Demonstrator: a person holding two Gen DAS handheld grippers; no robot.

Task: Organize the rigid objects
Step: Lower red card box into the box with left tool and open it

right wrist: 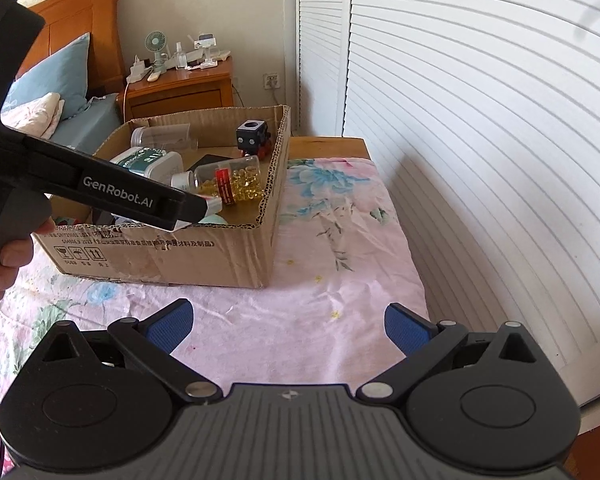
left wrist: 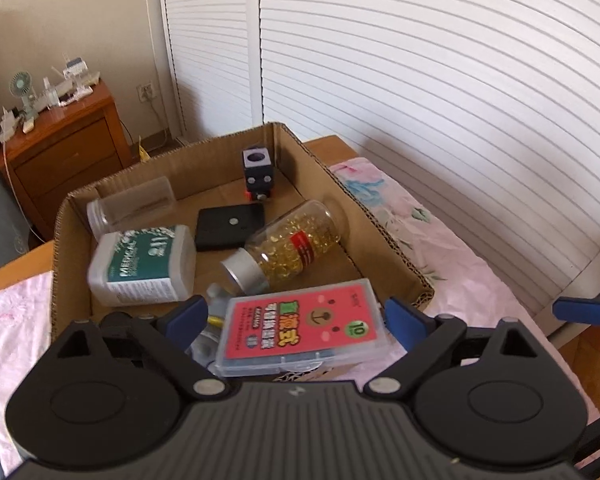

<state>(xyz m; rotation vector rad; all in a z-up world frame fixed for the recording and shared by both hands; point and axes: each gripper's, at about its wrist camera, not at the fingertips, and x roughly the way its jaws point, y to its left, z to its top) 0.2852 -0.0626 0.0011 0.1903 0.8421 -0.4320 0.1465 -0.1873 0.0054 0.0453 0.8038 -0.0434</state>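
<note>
An open cardboard box [left wrist: 312, 160] [right wrist: 220, 252] stands on a pink floral sheet [right wrist: 324, 240]. In it lie a glass bottle of yellow capsules [left wrist: 292, 246] [right wrist: 236, 182], a white bottle with a green label [left wrist: 144, 264] [right wrist: 152, 160], a clear empty jar [left wrist: 132, 208], a flat black case [left wrist: 230, 226] and a black cube toy [left wrist: 258, 176] [right wrist: 252, 136]. My left gripper [left wrist: 296, 314] [right wrist: 204, 208] hangs open over the box's near end. A clear case with a red label [left wrist: 304, 328] lies between its spread fingers, resting on other items, and the pads do not press it. My right gripper [right wrist: 288, 322] is open over bare sheet, holding nothing.
White louvred closet doors [left wrist: 420, 80] [right wrist: 480, 120] run along the right. A wooden nightstand [left wrist: 60, 148] [right wrist: 180, 88] with a small fan and clutter stands behind the box. A bed with pillows [right wrist: 56, 76] lies at the left. A hand [right wrist: 4, 264] holds the left gripper's handle.
</note>
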